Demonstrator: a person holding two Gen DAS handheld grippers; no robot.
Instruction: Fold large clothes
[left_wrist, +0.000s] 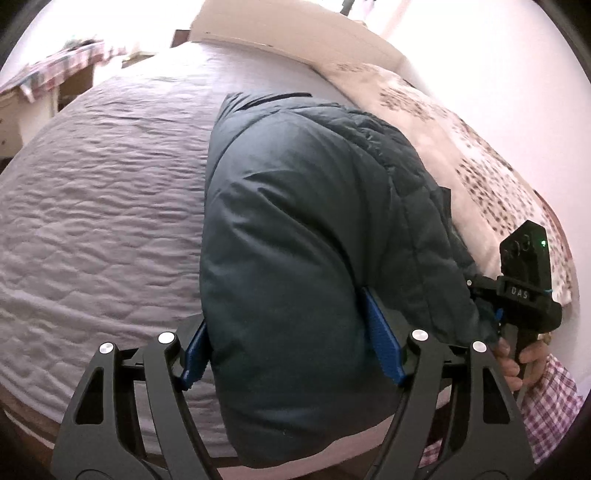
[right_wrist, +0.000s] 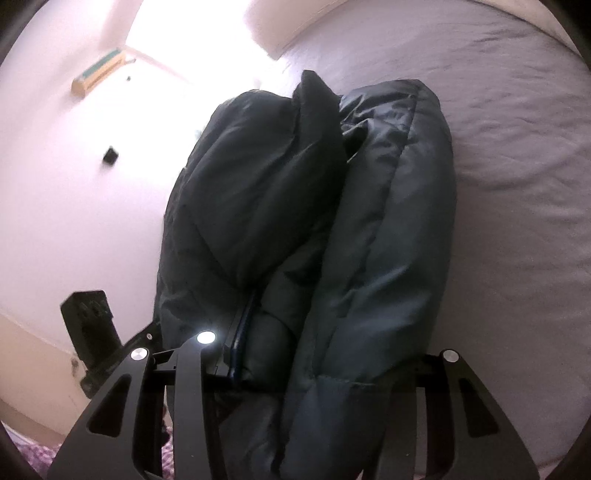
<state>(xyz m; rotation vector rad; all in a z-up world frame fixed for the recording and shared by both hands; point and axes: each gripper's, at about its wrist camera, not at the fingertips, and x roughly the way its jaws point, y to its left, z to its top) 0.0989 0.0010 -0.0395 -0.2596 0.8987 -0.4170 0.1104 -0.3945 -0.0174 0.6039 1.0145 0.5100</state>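
Observation:
A dark teal puffy jacket (left_wrist: 295, 221) lies bunched lengthwise on the lilac quilted bed (left_wrist: 92, 203). My left gripper (left_wrist: 288, 332) has its blue pads (left_wrist: 382, 343) pressed into both sides of the jacket's near end, shut on it. In the right wrist view the jacket (right_wrist: 388, 221) shows as two thick folded rolls. My right gripper (right_wrist: 325, 350) is closed around the near end. One blue pad (right_wrist: 240, 339) presses on the cloth, and the other is hidden under the padding. Both near ends look raised off the bed.
A white, brown-spotted blanket (left_wrist: 461, 147) lies along the bed's right side against the wall. A hand (left_wrist: 517, 358) with a checked sleeve holds the other tool. A table with a checked cloth (left_wrist: 62, 70) stands beyond the bed's far left. The bed cover (right_wrist: 517, 184) stretches right.

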